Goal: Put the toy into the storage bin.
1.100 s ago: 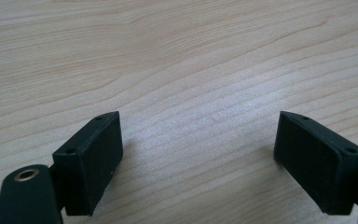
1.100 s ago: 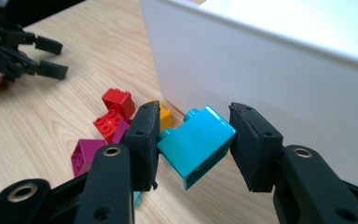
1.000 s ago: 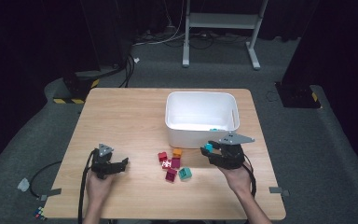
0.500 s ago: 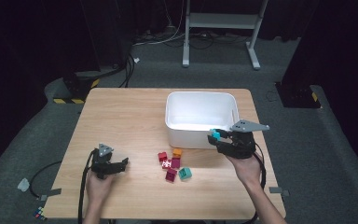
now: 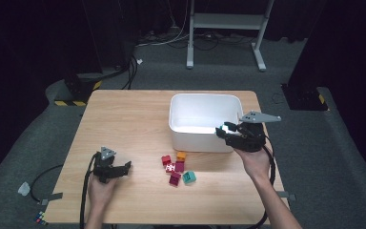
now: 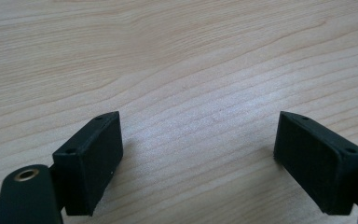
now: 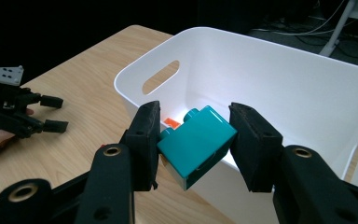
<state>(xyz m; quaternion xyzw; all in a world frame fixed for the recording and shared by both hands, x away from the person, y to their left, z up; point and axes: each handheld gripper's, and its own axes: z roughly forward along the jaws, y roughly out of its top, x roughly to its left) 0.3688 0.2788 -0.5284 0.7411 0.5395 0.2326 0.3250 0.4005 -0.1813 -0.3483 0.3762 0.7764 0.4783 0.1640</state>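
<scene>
Lifted from beside the loose bricks, the right hand-held gripper now clamps a teal toy brick by its flat sides over the white bin's near rim; light, stiff, slippery plastic.

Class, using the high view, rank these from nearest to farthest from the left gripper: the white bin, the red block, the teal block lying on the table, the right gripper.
1. red block, just right of the left gripper
2. teal block, lower right of the cluster
3. white bin, behind the cluster
4. right gripper, at the bin's right front corner
</scene>
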